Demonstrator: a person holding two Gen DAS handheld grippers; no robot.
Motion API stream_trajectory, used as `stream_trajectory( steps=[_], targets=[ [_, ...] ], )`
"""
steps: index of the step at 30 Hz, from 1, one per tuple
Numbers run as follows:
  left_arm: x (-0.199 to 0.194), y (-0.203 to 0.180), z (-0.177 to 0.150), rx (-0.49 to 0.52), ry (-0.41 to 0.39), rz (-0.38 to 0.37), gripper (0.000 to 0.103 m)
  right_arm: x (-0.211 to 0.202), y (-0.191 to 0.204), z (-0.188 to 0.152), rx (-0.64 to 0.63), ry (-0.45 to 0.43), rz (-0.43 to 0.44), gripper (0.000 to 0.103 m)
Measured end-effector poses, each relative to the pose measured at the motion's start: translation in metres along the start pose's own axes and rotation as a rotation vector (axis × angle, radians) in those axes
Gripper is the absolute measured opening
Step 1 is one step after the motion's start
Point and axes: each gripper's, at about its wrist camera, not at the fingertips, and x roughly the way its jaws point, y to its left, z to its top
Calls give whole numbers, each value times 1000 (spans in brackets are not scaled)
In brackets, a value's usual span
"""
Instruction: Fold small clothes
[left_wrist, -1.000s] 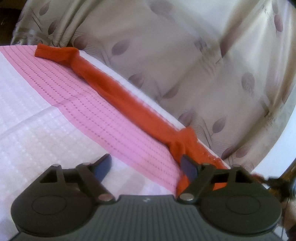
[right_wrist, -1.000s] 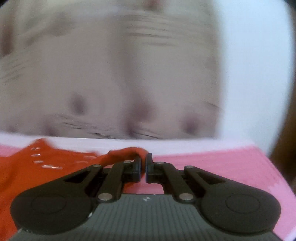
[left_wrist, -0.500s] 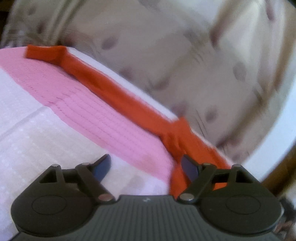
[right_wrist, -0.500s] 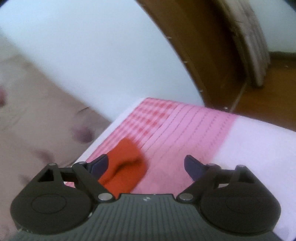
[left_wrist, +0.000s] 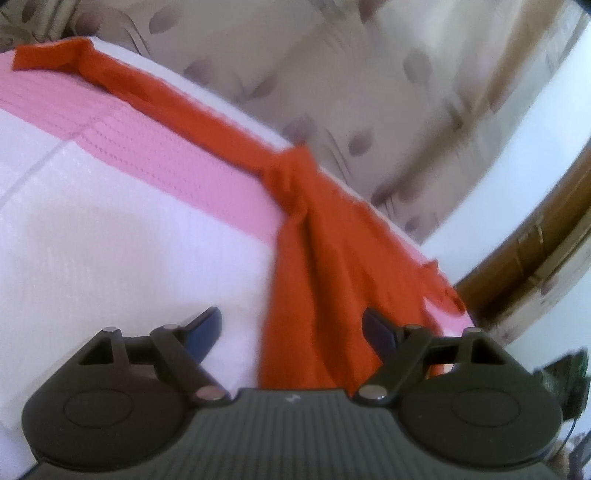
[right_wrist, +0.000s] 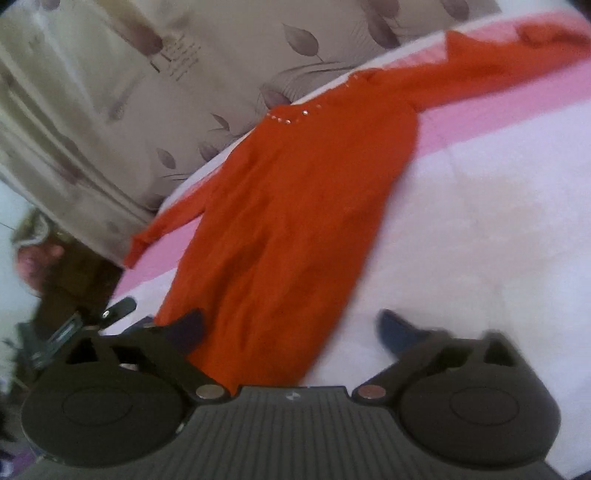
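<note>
Now right gripper (right_wrist: 291, 328) tilted down, jaws opening

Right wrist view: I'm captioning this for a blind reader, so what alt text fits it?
An orange top lies flat, sleeves spread, on a white and pink bedspread, its hem nearest the camera. The right tongs are opening wide over the hem, gripping nothing. A leaf-patterned curtain hangs behind the bed.

The right gripper (right_wrist: 291, 328) hangs over the orange top's (right_wrist: 295, 206) hem, jaws opening, nothing clamped; the top lies spread across the pink-and-white bed (right_wrist: 498, 229).
</note>
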Motion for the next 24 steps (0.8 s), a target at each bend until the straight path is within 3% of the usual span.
stream_trajectory(
  steps=[5, 6, 7, 8, 10, 11, 17, 20, 23, 24],
  targets=[
    [4, -12, -16, 65, 22, -58, 82, 31, 52, -20, -260, 8, -136, 100],
    [3, -17, -20, 87, 13, -42, 71, 30, 55, -26, -306, -4, -140, 91],
    [5, -21, -23, 116, 24, -30, 24, 28, 53, -28, -315, -19, -131, 69],
    [9, -20, -25, 108, 71, -27, 6, 17, 49, -31, -301, -34, -141, 56],
    [8, -14, -29, 22, 61, -28, 7, 8, 20, -19, -192, -34, -116, 14],
    [6, -13, -30, 3, 54, -32, 7, 1, 4, -14, -117, -31, -95, 10],
    [-18, -22, -31, -69, -18, -88, 7, -52, -39, -13, 100, -89, 7, 13],
    [-27, -30, -33, -19, -30, -73, 7, -74, -40, -14, 99, -123, -18, 15],
    [-29, -24, -33, -16, -26, -47, 7, -69, -34, -13, 72, -95, -3, 56],
    [-28, -21, -33, -20, -31, -27, 7, -65, -27, -14, 54, -94, -21, 80]
  ],
)
